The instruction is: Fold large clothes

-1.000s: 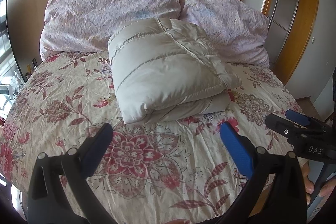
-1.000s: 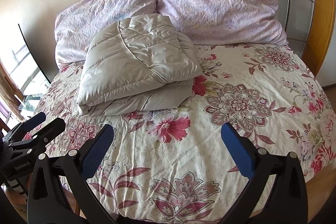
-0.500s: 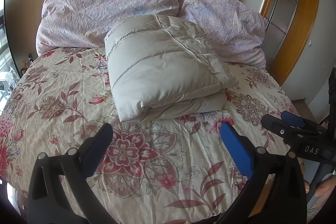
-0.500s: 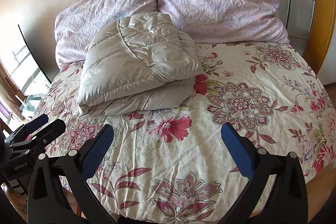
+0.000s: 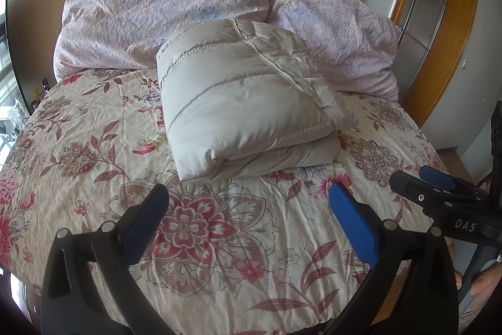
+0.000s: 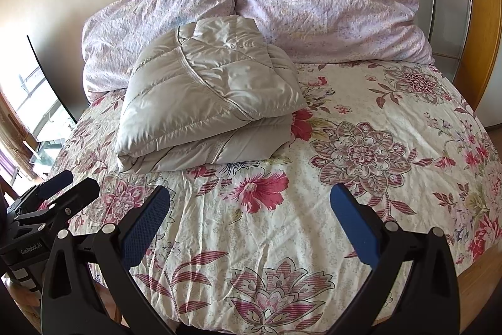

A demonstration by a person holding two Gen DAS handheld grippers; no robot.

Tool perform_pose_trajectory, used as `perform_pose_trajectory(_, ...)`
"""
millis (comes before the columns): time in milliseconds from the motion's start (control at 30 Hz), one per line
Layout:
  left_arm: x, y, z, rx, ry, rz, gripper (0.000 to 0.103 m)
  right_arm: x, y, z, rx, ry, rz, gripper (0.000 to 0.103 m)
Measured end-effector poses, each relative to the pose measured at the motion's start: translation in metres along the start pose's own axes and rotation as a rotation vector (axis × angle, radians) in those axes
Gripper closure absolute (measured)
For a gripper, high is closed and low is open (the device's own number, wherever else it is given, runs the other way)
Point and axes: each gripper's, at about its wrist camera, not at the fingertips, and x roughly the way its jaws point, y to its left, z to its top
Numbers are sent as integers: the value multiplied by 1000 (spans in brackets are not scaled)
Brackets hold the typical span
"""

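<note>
A beige quilted puffer jacket (image 5: 248, 99) lies folded into a thick bundle on the floral bedspread (image 5: 94, 146), in front of the pillows. It also shows in the right wrist view (image 6: 207, 96). My left gripper (image 5: 248, 203) is open and empty, held over the bedspread short of the jacket's near edge. My right gripper (image 6: 249, 203) is open and empty, over the bedspread near the foot of the bed, with the jacket ahead to its left. Each gripper shows at the edge of the other's view.
Two lilac pillows (image 5: 169, 8) (image 6: 326, 2) lean against the wall behind the jacket. A wooden door frame (image 5: 439, 46) and glass panels stand to the right of the bed. A window (image 6: 34, 102) is at the left. The bed's foot edge runs under both grippers.
Both grippers have drifted slightly, so the jacket sits a little lower and larger in the left view. The jacket has not moved. Both jaws stay open.
</note>
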Motion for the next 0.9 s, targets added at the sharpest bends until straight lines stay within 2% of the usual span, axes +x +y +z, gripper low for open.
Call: perform_pose_trajectory(900,4,0,-2,0,5,0,2,3,-3,0,4,4,-2,1)
